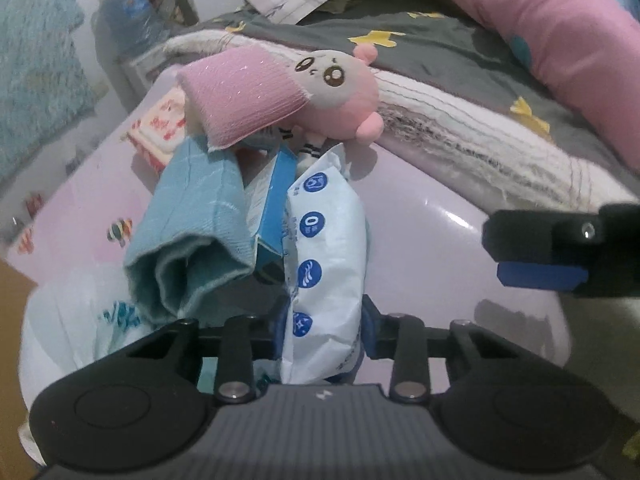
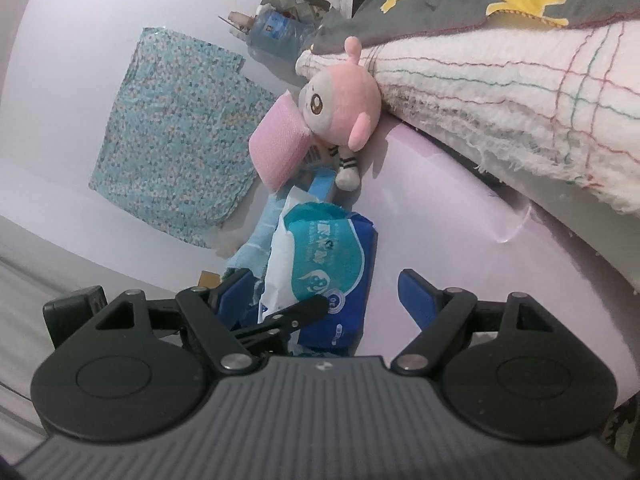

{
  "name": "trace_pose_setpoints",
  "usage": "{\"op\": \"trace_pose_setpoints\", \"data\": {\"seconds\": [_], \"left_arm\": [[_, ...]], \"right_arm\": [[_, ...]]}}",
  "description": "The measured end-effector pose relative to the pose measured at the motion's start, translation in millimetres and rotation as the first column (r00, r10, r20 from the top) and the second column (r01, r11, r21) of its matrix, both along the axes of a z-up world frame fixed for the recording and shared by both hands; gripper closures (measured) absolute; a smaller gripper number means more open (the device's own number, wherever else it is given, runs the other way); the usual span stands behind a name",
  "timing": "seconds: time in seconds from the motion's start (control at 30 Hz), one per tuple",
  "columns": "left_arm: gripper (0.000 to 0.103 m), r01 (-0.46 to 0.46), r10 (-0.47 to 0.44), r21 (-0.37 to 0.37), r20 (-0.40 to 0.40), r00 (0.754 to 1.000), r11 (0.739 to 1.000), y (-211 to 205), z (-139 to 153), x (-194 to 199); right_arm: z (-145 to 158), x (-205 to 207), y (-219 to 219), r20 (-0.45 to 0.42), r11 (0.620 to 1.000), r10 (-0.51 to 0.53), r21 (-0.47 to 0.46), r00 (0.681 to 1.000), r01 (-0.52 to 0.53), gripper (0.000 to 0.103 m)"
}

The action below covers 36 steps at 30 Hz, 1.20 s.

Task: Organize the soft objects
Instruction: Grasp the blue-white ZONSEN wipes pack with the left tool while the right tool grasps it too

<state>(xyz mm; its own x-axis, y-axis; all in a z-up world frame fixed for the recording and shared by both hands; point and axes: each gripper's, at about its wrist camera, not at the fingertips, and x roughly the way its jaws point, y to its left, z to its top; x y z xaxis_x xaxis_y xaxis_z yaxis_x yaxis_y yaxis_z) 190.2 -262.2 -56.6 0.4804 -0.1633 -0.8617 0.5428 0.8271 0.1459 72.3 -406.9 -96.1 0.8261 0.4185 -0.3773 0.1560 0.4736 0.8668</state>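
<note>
Lilac tabletop (image 1: 432, 248), left gripper (image 1: 322, 344) clamped on tissue pack (image 1: 324, 264) — base hidden, right gripper (image 2: 328, 292) jaws apart, plush doll (image 2: 340, 100) half-covered by pink cloth (image 1: 240, 92).

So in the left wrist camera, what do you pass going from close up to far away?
Left gripper squeezing the white and blue tissue pack → folded light blue towel → rolled pink cloth beside the pink and grey plush doll → grey blanket with yellow stars.

Glossy plastic wipes pack (image 1: 320, 264), fuzzy plush doll (image 1: 340, 88), woven cloth towel (image 1: 192, 232) (frayed), smooth lilac tabletop (image 1: 432, 240).
</note>
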Motion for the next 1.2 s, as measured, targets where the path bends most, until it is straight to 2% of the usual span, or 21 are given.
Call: {"op": "trace_pose_setpoints", "data": {"seconds": [0.1, 0.2, 0.33, 0.4, 0.47, 0.57, 0.63, 0.7, 0.83, 0.9, 0.97, 1.1, 1.2], "left_arm": [[0.069, -0.030, 0.022, -0.094, -0.087, 0.996, 0.995, 7.8, 5.8, -3.4], [0.069, -0.052, 0.015, -0.192, -0.190, 0.982, 0.980, 15.8, 9.0, -11.4], [0.069, -0.125, 0.000, -0.332, -0.353, 0.936, 0.935, 33.7, 3.0, -26.8], [0.068, -0.179, 0.008, -0.377, -0.412, 0.911, 0.909, 46.1, -4.6, -34.9], [0.068, -0.221, 0.026, -0.395, -0.442, 0.896, 0.892, 58.3, -13.3, -44.9], [0.066, -0.266, 0.053, -0.424, -0.451, 0.891, 0.866, 75.9, -21.7, -53.6], [0.063, -0.282, 0.076, -0.420, -0.444, 0.893, 0.863, 83.8, -23.0, -56.5], [0.057, -0.285, 0.105, -0.399, -0.415, 0.904, 0.871, 89.2, -22.2, -59.3], [0.051, -0.247, 0.121, -0.372, -0.331, 0.936, 0.895, 94.9, -14.6, -69.3], [0.038, -0.224, 0.109, -0.375, -0.302, 0.947, 0.900, 95.5, -11.1, -72.3], [0.033, -0.201, 0.099, -0.363, -0.282, 0.954, 0.910, 94.2, -9.6, -75.2], [0.028, -0.147, 0.056, -0.339, -0.264, 0.963, 0.929, 86.4, -11.2, -79.0], [0.028, -0.107, 0.018, -0.331, -0.262, 0.965, 0.938, 79.5, -16.4, -81.4]], "right_arm": [[2.3, -7.6, -1.3, 0.005, 1.000, -0.009, -0.008, 1.000, 0.009, 0.023], [3.3, -17.3, -4.0, 0.004, 1.000, -0.022, -0.011, 1.000, 0.022, 0.023], [3.6, -33.0, -8.2, -0.001, 0.999, -0.035, -0.019, 0.999, 0.035, 0.023], [5.1, -40.5, -9.4, -0.004, 0.999, -0.037, -0.027, 0.999, 0.037, 0.023], [5.8, -48.0, -9.0, -0.008, 0.999, -0.036, -0.035, 0.999, 0.035, 0.023], [4.0, -55.2, -5.2, -0.022, 0.999, -0.022, -0.044, 1.000, 0.021, 0.023], [-0.3, -57.4, -1.3, -0.038, 0.999, -0.007, -0.041, 0.999, 0.005, 0.023], [-4.5, -58.8, 3.7, -0.053, 0.999, 0.009, -0.034, 0.999, -0.011, 0.023], [-8.7, -59.6, 16.2, -0.070, 0.998, 0.048, -0.032, 0.996, -0.050, 0.023], [-9.0, -58.1, 20.9, -0.078, 0.997, 0.066, -0.032, 0.995, -0.069, 0.023], [-8.8, -55.8, 27.8, -0.087, 0.996, 0.082, -0.039, 0.993, -0.086, 0.024], [-7.4, -47.4, 39.3, -0.119, 0.991, 0.108, -0.066, 0.987, -0.116, 0.027], [-9.9, -39.2, 47.7, -0.160, 0.986, 0.127, -0.084, 0.979, -0.142, 0.036]]}}
